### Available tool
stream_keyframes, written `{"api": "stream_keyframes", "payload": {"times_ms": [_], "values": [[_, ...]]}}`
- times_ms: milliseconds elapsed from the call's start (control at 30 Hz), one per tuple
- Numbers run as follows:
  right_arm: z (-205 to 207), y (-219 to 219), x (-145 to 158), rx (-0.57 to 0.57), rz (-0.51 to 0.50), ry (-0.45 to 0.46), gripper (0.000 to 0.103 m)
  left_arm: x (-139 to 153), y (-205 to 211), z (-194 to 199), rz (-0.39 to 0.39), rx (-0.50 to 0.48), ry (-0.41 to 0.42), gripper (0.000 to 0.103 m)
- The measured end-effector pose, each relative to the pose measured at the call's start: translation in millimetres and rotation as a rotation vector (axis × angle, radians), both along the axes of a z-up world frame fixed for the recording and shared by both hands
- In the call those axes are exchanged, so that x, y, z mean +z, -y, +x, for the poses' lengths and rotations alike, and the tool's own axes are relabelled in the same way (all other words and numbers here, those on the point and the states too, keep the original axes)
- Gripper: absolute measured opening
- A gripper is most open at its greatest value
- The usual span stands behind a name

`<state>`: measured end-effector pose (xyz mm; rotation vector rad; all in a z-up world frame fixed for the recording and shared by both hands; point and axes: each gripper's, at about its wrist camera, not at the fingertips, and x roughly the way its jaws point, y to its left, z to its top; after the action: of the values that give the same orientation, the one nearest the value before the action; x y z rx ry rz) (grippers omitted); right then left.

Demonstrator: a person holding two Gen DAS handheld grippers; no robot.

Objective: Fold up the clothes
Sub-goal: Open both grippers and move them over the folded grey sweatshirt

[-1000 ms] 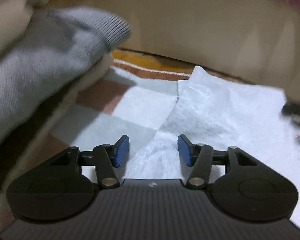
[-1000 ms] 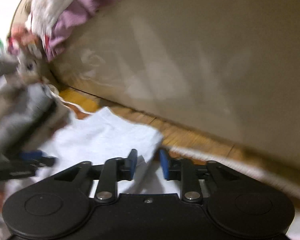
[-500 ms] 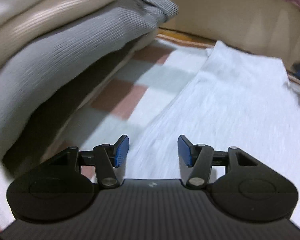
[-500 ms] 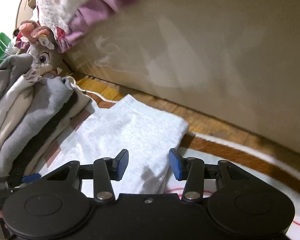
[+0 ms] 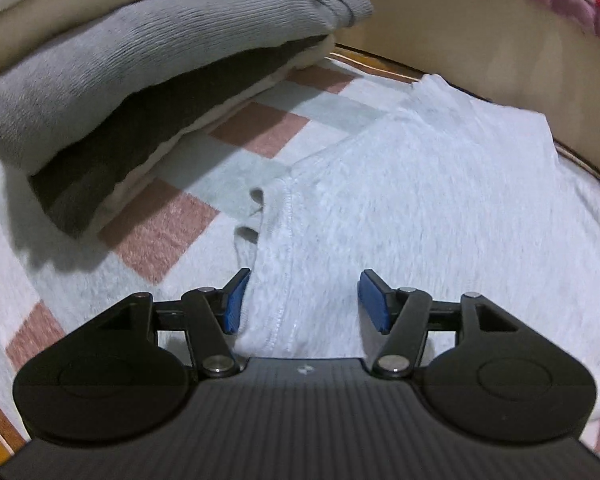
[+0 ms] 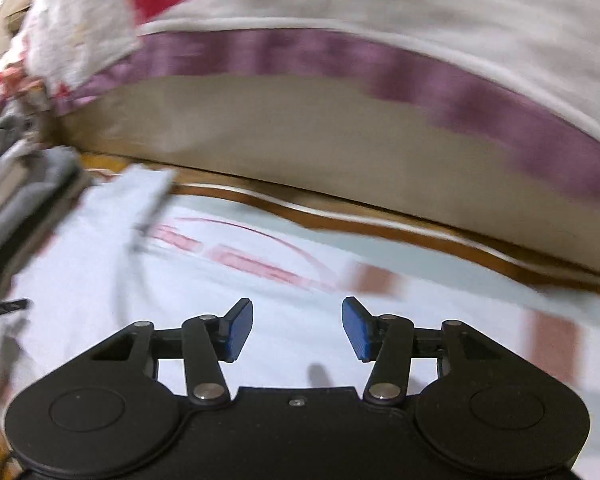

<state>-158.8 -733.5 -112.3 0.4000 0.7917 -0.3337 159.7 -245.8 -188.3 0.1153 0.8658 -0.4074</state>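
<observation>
A folded pale grey garment lies flat on a checked pink, grey and white blanket. My left gripper hovers over the garment's near left edge. Its jaws are opening, and the stitched hem lies below them without the pads pressing on it. In the blurred right wrist view the same garment is far off to the left. My right gripper is above bare blanket, its jaws opening with nothing between them.
A stack of folded grey, cream and dark clothes rests on the blanket, close on the left of the garment, and shows blurred as the stack. A beige bed base under a purple-edged quilt bounds the far side.
The left gripper slid back along the garment to its near hem and opened a little wider. The right gripper swung right, off the folded garment and over bare blanket, and its jaws spread.
</observation>
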Motion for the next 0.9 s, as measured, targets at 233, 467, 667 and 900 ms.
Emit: {"api": "stream_keyframes", "payload": {"times_ms": [233,467,667,900], "values": [[-68,22,-30,-0.144,-0.032,0.009,0.052,-2,3,-6,-0.023,0.032,0.022,0.056],[-47,52,-70,-0.215,-0.027,0.045,0.055,-2,-5,-1,-0.059,0.022,0.014,0.058],[-9,61,-89,-0.182,-0.134,0.048,0.055,-2,-4,-3,-0.047,0.015,0.021,0.058],[-17,49,-74,-0.197,-0.269,0.122,0.001,-1,-3,-2,-0.031,0.007,0.018,0.058]]}}
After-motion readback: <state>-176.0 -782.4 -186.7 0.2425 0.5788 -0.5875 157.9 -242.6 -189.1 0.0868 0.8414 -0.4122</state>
